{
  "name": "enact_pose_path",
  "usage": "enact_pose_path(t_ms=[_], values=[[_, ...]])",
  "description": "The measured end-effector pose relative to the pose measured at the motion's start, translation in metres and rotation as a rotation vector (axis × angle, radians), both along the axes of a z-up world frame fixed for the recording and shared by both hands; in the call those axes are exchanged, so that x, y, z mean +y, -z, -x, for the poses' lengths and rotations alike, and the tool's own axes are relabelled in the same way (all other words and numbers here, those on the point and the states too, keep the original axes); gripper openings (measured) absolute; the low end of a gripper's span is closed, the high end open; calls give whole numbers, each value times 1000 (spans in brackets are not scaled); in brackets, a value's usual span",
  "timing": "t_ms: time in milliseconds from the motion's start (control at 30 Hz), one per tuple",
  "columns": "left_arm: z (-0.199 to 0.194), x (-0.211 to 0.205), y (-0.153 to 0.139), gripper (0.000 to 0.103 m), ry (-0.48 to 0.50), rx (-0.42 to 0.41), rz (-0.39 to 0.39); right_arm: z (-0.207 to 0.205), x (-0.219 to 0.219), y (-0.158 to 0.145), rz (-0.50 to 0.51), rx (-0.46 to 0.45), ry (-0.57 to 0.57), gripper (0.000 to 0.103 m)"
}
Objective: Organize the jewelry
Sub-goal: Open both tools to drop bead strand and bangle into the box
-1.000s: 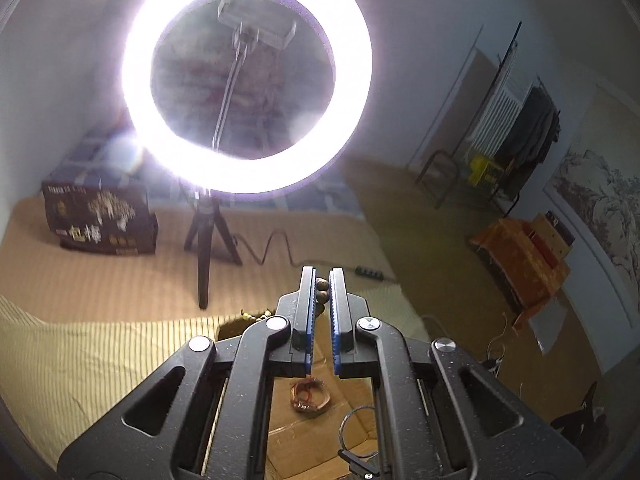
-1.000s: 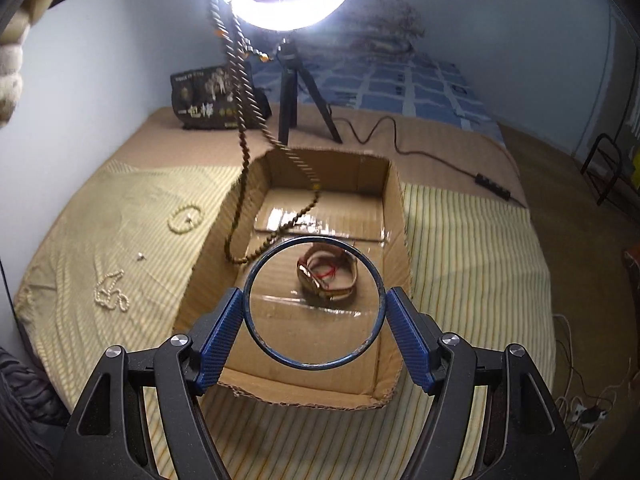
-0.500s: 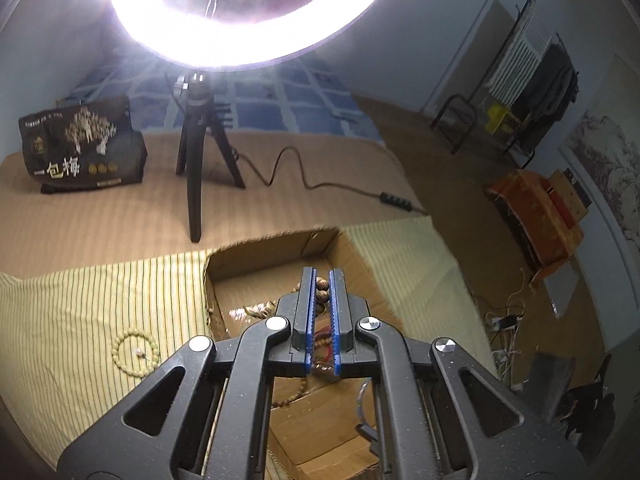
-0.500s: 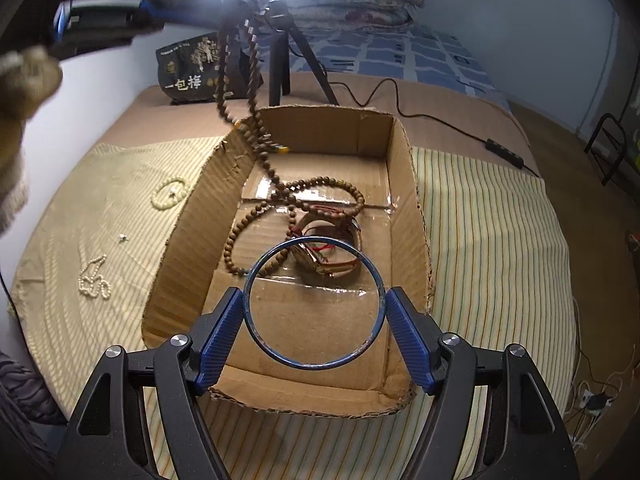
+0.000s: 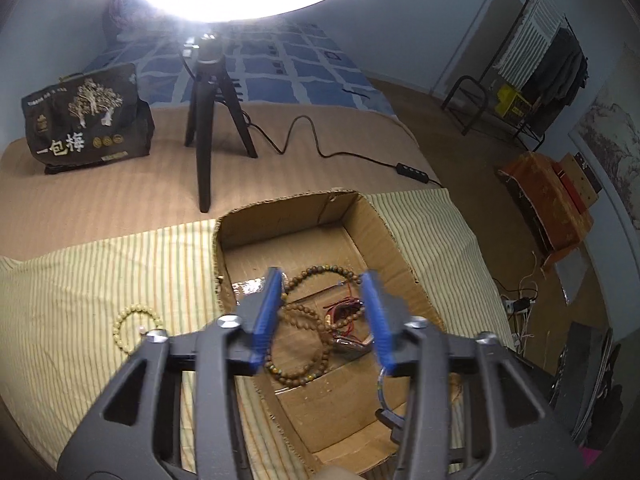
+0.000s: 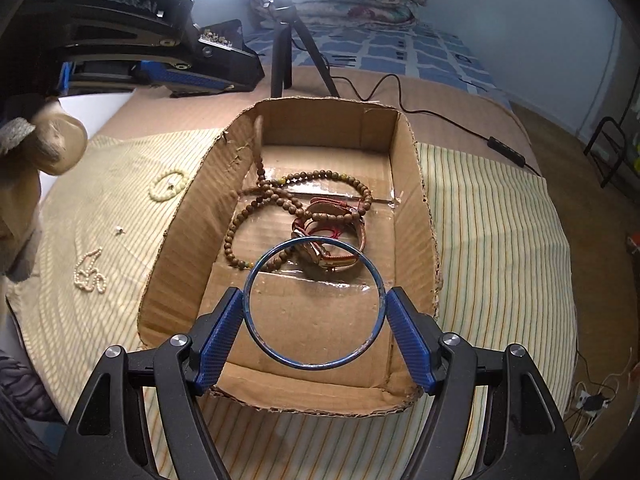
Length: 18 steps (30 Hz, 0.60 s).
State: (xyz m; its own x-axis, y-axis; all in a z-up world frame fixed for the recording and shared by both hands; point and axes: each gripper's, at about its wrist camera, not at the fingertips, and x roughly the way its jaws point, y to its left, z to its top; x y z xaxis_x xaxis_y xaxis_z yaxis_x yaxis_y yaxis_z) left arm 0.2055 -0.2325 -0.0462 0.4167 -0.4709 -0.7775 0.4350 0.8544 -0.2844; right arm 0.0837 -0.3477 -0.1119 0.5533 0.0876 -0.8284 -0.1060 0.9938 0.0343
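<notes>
Beads [image 6: 256,196] lie coiled in the box [image 6: 412,168] as my left tongs [image 5: 324,316] open above them, nothing between the jaws. My right tongs [image 6: 315,322] clamp the bangle [image 6: 276,354] over the box; next, I judge, lower and release it.

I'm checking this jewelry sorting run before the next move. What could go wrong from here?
1. The blue bangle, clamped only at its sides by the right hand-held gripper, could twist or pop out before it is placed.
2. Set down in the cardboard box, it may land on the wooden bead necklace and watch and tangle.
3. The left hand-held gripper, jaws opening above the beads, might snag them.
</notes>
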Motion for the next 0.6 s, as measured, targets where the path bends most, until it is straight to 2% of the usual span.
enact_pose_path(t_ms=[233, 600], values=[[11, 31, -8, 44, -25, -27, -17, 2, 3, -9, -8, -28, 5, 74], [35, 121, -16, 44, -134, -59, -11, 10, 9, -19, -22, -63, -4, 77]])
